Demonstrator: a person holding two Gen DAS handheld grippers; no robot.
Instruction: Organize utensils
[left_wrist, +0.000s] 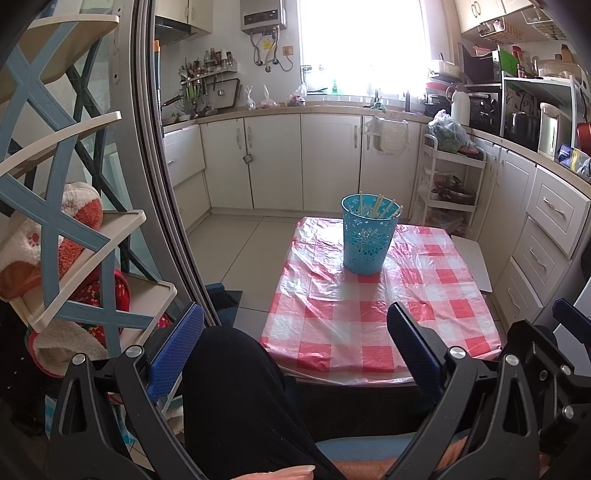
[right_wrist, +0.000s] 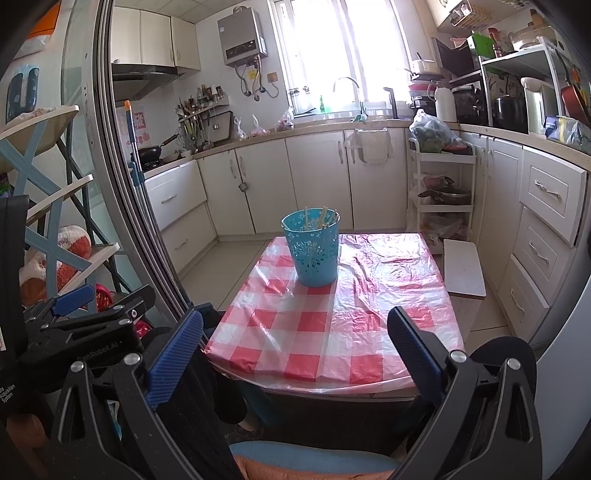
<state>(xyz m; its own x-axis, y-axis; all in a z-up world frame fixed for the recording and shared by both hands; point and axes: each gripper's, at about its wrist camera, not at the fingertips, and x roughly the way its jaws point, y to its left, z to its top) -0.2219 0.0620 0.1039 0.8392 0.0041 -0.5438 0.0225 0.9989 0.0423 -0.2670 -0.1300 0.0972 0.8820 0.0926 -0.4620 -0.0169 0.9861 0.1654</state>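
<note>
A turquoise perforated holder (left_wrist: 367, 236) (right_wrist: 313, 246) stands upright on the far part of a small table with a red-and-white checked plastic cover (left_wrist: 373, 317) (right_wrist: 332, 325). Several pale chopsticks (left_wrist: 376, 205) (right_wrist: 323, 216) stick out of its top. My left gripper (left_wrist: 295, 332) is open, held back from the table's near edge above a person's black-clad leg (left_wrist: 236, 391). My right gripper (right_wrist: 295, 332) is also open, over the near edge of the table, with nothing between its blue fingers (right_wrist: 177, 354). No loose utensils show on the cloth.
White kitchen cabinets (left_wrist: 273, 158) ring the room. A white trolley (left_wrist: 450, 184) (right_wrist: 439, 192) stands behind the table on the right, and a white board (right_wrist: 463, 267) lies beside it. A blue-and-cream shelf rack (left_wrist: 55, 221) and a door frame (left_wrist: 162, 177) stand at left.
</note>
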